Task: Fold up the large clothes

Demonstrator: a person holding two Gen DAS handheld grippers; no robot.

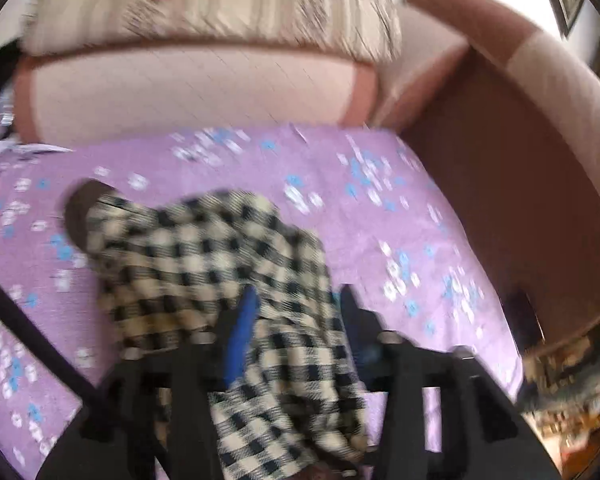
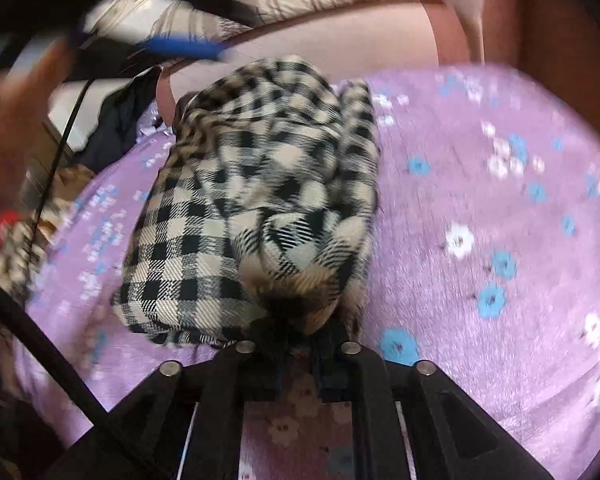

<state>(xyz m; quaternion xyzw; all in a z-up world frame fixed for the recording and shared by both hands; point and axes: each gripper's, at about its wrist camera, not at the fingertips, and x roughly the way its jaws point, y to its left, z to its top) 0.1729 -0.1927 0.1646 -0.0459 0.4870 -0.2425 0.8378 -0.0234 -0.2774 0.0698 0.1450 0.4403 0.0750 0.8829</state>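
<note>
Left wrist view shows my left gripper at the bottom centre of the frame with its jaws standing apart. A strip of the checked garment runs down between the blue-padded finger and the dark one, but I see a gap on the dark side, so I judge the cloth is lying loose there and not pinched. The garment stretches from the centre of that frame towards the lower middle, on the purple flowered sheet, with a pink cushion across the upper half.

From the right wrist view, my right gripper sits at the bottom centre with its jaws nearly together. A bunched corner of the checked cloth reaches right down into them. I take it as still pinched, though blur and the fold of fabric hide the pads.

As for progress, the garment is already gathered into a thick, long bundle, several layers deep, lying in the centre-left of the right view. So I judge at least one fold is made. Its edges are uneven and the near end is puffed up. What seems left is to let go on the right, flatten the bundle, and perhaps fold it once more across.
</note>
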